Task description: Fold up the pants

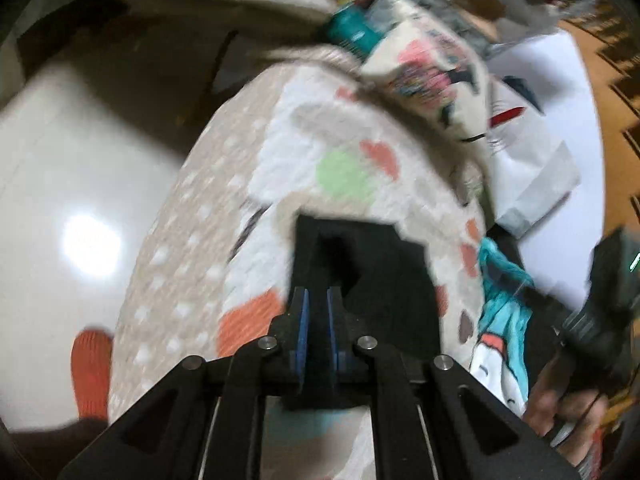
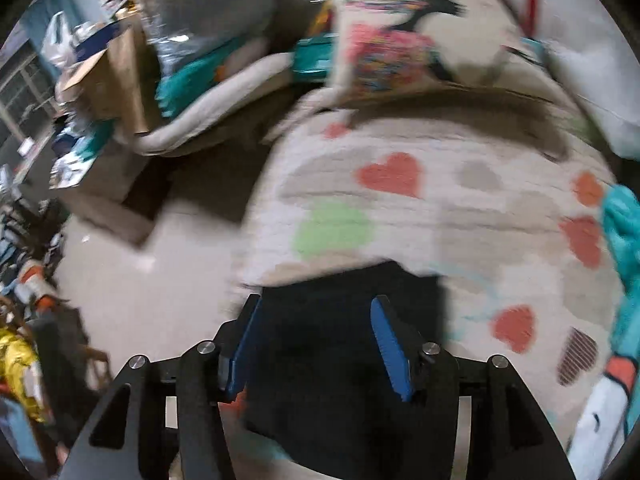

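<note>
The black pants [image 1: 372, 264] lie on a heart-patterned blanket [image 1: 280, 152] over a bed. My left gripper [image 1: 318, 300] is shut on an edge of the pants, with black cloth between its blue pads [image 1: 303, 320]. In the right wrist view the pants [image 2: 344, 360] lie spread under and between the fingers. My right gripper [image 2: 316, 312] is open, its blue pads [image 2: 390, 344] wide apart over the black cloth. The right gripper's body and the hand holding it show at the right edge of the left wrist view [image 1: 600, 320]. Both views are motion-blurred.
A printed cushion [image 2: 400, 40] lies at the blanket's far end. A teal and white garment [image 1: 504, 320] lies at the blanket's right side. Glossy floor [image 1: 80, 200] is to the left, with an orange sock [image 1: 92, 368]. Cardboard boxes and clutter [image 2: 112, 72] stand beyond the bed.
</note>
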